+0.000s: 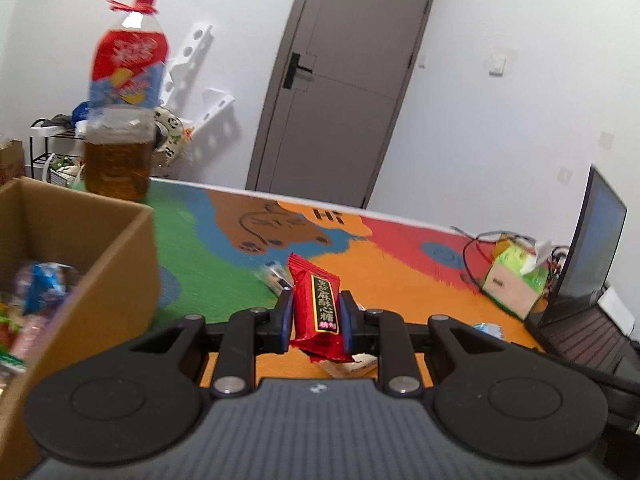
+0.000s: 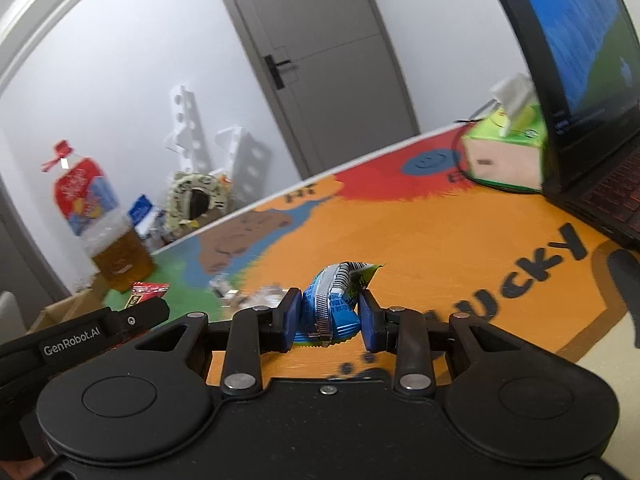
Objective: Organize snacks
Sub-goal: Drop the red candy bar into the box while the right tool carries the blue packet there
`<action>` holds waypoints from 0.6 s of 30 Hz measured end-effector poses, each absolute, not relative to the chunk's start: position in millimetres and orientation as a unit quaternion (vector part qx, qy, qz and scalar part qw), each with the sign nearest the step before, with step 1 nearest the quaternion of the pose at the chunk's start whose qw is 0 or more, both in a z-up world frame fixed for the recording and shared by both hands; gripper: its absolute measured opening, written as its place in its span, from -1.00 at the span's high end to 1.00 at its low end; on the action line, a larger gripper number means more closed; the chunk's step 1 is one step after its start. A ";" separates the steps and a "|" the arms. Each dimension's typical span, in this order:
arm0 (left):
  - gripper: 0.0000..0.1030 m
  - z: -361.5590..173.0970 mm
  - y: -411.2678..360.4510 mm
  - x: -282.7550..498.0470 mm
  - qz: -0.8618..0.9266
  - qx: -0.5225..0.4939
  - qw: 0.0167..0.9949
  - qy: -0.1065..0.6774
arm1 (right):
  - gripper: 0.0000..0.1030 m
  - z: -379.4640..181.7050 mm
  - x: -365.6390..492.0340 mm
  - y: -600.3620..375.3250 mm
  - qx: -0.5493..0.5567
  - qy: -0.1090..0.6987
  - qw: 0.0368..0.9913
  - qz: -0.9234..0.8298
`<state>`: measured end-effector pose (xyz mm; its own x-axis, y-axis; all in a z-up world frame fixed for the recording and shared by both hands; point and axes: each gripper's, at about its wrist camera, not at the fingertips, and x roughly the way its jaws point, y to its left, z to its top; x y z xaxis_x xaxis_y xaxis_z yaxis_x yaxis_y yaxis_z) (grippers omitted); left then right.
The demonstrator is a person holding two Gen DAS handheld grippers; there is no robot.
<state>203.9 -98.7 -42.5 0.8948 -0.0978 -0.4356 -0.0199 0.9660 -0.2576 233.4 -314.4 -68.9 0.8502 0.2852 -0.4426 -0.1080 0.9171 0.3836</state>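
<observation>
The left gripper (image 1: 316, 316) pinches an upright red candy packet (image 1: 317, 309); a cardboard box (image 1: 120, 248) stands just to its left, bottle (image 1: 120, 152) behind. The right gripper (image 2: 329, 318) clamps a blue snack packet (image 2: 332, 304); laptop (image 2: 580, 80) and tissue box (image 2: 504, 152) stand ahead-right, open mat (image 2: 460, 248) between.

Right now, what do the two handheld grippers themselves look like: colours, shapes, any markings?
Both are matte black. The left gripper and right gripper each have two blue-padded fingers on black linkage bars with silver pivot bolts, flanked by round disc-shaped housings. A ribbed grey-black body sits below. White "GenRobot.AI" lettering shows on the left gripper's side, seen from the right wrist view. No cables or sleeves visible.
</observation>
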 end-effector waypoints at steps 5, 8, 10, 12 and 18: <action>0.56 -25.4 -81.6 182.2 -0.006 -0.131 0.968 0.213 | 0.38 -51.6 221.2 -295.4 0.172 0.241 0.945 0.139; 0.56 -16.5 -70.3 169.8 0.001 -0.136 0.969 0.205 | 0.38 -41.0 212.7 -283.9 0.168 0.231 0.946 0.153; 0.56 -10.8 -61.4 161.6 0.006 -0.139 0.970 0.197 | 0.38 -35.0 208.6 -275.2 0.165 0.226 0.947 0.161; 0.56 -7.0 -53.3 155.5 0.010 -0.141 0.971 0.192 | 0.38 -30.9 205.3 -267.3 0.162 0.223 0.947 0.168; 0.56 -2.5 -27.5 140.5 0.025 -0.153 0.971 0.181 | 0.38 -23.2 201.2 -245.6 0.154 0.220 0.945 0.188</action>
